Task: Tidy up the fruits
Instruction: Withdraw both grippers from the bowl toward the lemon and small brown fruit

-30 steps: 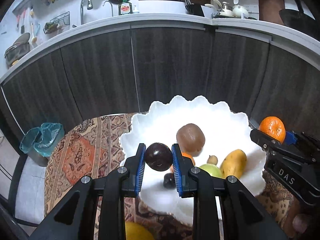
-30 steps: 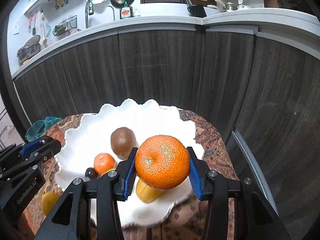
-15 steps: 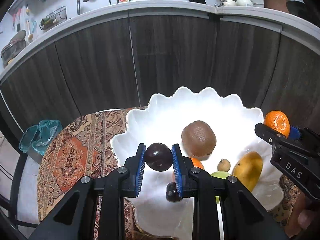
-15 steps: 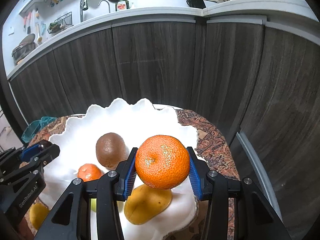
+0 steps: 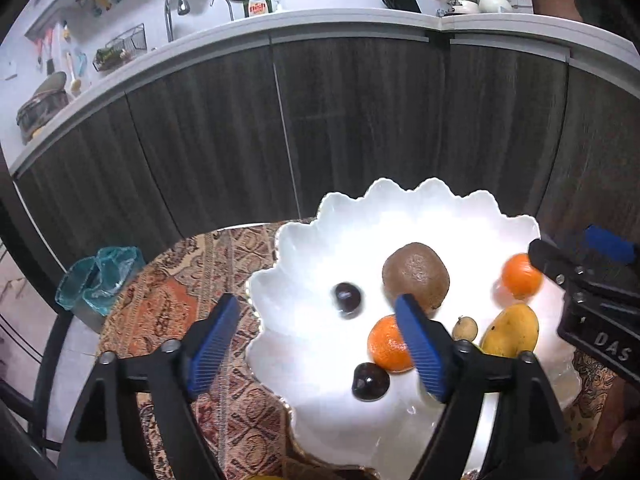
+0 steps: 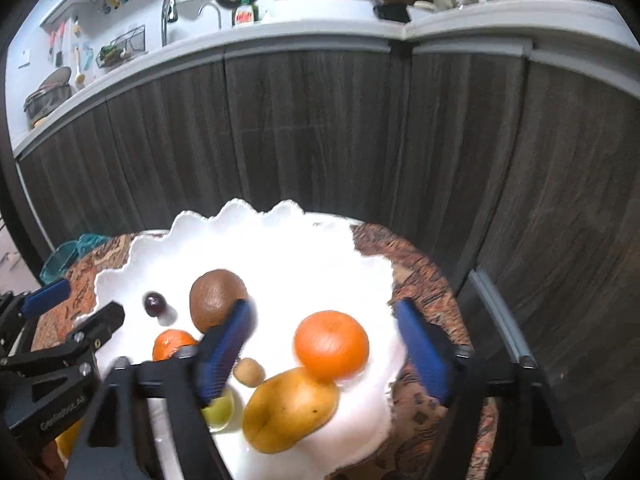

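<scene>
Left wrist view: left tool [image 5: 316, 344] spread, just opening, nothing pinched; dark plum [image 5: 347, 298] loose mid-frame in white bowl [image 5: 432, 192] | right wrist view: right tool [image 6: 324, 350] spread, just opening; orange [image 6: 331, 346] dropped beside mango [image 6: 290, 410] | advice: lift both straight up, clear of fruit

Bright | bowl [image 6: 280, 248] overexposed | fruit motion-blurred | fisheye edges dark

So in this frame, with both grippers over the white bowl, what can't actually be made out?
- Green fruit: right wrist view, mostly behind the right gripper's finger; type unclear.
- Yellow fruit outside the white bowl: mostly hidden by the left gripper.
- Released orange and dark plum: blurred, so settled or rolling is unclear.
- Countertop items: too small.
</scene>
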`<state>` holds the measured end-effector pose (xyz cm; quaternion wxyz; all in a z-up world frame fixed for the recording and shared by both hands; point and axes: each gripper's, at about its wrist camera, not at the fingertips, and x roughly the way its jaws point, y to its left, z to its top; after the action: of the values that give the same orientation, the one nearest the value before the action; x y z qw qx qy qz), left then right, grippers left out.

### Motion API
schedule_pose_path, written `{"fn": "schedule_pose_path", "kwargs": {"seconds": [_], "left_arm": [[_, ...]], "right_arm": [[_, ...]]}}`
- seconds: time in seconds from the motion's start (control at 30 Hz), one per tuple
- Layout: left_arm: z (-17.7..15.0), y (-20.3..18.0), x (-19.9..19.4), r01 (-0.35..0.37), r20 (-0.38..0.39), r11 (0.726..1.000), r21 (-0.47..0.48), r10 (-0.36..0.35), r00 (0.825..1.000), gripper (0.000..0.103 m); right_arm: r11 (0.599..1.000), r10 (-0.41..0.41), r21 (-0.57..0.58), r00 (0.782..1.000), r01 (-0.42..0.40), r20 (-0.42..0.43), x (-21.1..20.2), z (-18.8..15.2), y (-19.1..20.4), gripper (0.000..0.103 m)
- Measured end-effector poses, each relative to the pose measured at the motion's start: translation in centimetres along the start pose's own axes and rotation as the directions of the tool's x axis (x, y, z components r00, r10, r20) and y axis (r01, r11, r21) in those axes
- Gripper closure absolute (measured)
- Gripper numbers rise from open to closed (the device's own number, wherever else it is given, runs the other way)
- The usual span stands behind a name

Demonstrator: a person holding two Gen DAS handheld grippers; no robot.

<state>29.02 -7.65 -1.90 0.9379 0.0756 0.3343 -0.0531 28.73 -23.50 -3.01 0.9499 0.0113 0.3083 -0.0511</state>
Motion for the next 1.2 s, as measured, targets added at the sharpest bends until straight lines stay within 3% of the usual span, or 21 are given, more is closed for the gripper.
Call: {"fn": "schedule_pose_path", "kwargs": {"seconds": [0.17,0.37,0.73,1.2], "left_arm": [[0.0,0.5,-1.9,-0.007,0.022,1.000,-0.016,0.007,1.000,0.006],[-0.1,1.1,-5.7,-0.036,0.078,0.999,0.000,0.036,0.996,0.001],[-1.9,3.4,-12.3,-0.058,0.141,0.998,-0.037,0.063,0.988,0.000],[-5.8,4.2,-13.8,-0.045,0.119,0.997,-0.062,0.052,0.992,0.000]], "right_arm": [[1.000,-0.025,-0.012,0.998,0.026,0.051,-2.2,0.2,0.2,0.015],[1.000,-0.024,-0.014,0.996,0.025,0.082,-5.1,0.4,0.6,0.015],[1.000,-0.006,-0.015,0.990,0.008,0.144,-11.3,-0.3,2.2,0.011],[1.000,0.000,-0.028,0.993,0.003,0.117,-13.7,-3.4,3.6,0.011]]}}
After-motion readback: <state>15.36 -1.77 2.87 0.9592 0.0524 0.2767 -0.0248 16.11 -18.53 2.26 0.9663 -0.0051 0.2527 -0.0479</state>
